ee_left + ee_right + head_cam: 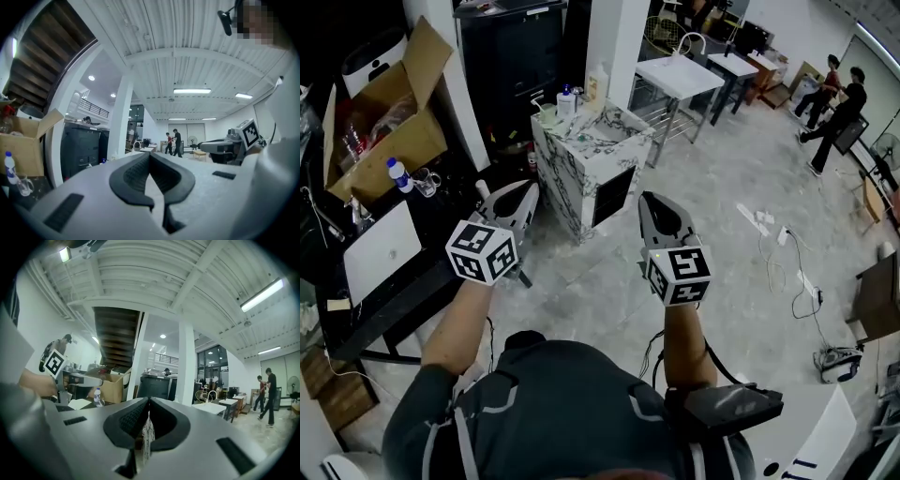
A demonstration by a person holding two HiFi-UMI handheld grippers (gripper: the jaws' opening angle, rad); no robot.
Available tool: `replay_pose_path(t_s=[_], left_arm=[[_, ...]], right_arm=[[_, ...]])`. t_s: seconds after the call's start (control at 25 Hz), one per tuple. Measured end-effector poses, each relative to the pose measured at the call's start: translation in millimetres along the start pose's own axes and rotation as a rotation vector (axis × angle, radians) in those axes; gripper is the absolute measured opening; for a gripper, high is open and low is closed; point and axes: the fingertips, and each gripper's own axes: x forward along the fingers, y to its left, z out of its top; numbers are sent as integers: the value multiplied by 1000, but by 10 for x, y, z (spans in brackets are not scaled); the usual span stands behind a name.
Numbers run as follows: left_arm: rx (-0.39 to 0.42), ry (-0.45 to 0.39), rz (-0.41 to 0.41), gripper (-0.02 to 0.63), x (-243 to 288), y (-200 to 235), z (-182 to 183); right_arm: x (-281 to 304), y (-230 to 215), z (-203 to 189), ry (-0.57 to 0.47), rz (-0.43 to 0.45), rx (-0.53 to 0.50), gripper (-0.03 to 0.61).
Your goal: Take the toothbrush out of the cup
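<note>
Both grippers are closed with nothing in them: left gripper (529, 188) and right gripper (646, 200) sit mid-frame in the head view. The cup (547, 116) stands on the marble desk (579, 173) at upper centre, well apart from both. The toothbrush is too small to make out.

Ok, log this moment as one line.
phase: before grasp | left gripper: shut, empty | right gripper: shut, empty | both level, facing marble counter | cup: on counter, untouched
</note>
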Motion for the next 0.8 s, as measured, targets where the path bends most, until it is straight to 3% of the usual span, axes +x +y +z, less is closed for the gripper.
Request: replay_pose_path(t_s=[0.36, 0.8], left_arm=[[-18, -14, -20, 5, 366, 259, -31], [-24, 3, -45, 5, 1055, 1111, -63]], right_arm=[[351, -219, -143, 12, 4, 18, 28], [1378, -396, -63, 32, -5, -23, 28]])
